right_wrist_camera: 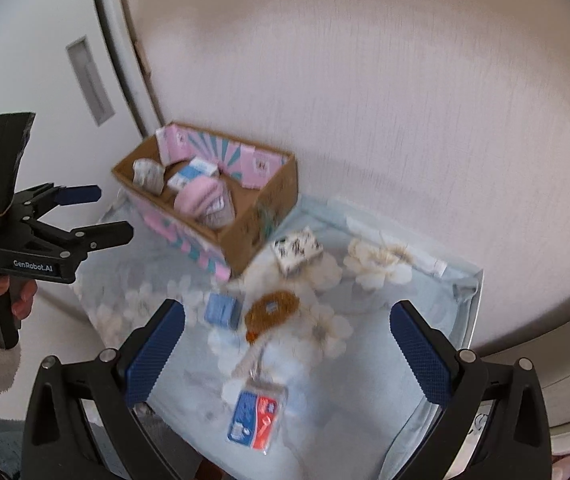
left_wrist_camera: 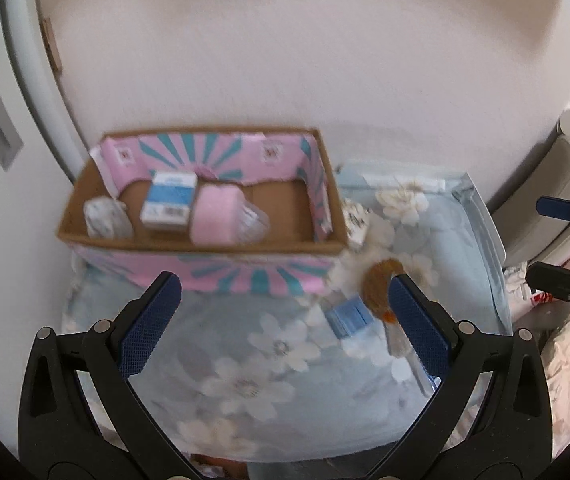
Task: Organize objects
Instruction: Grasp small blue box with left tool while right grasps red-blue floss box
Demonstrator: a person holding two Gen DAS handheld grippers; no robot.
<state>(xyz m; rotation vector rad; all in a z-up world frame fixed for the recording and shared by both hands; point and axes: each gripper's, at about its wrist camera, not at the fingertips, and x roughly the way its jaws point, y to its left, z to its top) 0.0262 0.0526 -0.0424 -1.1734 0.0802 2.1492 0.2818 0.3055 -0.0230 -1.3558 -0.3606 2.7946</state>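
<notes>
Hairbrush (right_wrist_camera: pixel 271 309) lies at twelve o'clock of the wide-open, empty right hand-held gripper (right_wrist_camera: pixel 287 346), handle toward it; left hand-held gripper (left_wrist_camera: pixel 285 316) gapes empty too.

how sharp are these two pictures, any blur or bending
Left wrist view: the cardboard box and flowered cloth look soft, while the left gripper is crisp. Right wrist view: smeared too, worst around the box; the door frame bows from the fisheye. Light is soft and even, with no glare in either.

My left camera faces the cardboard box (left_wrist_camera: pixel 201 236) closely; my right looks down from farther back (both share box and floral quilt (right_wrist_camera: pixel 357 360)).
</notes>
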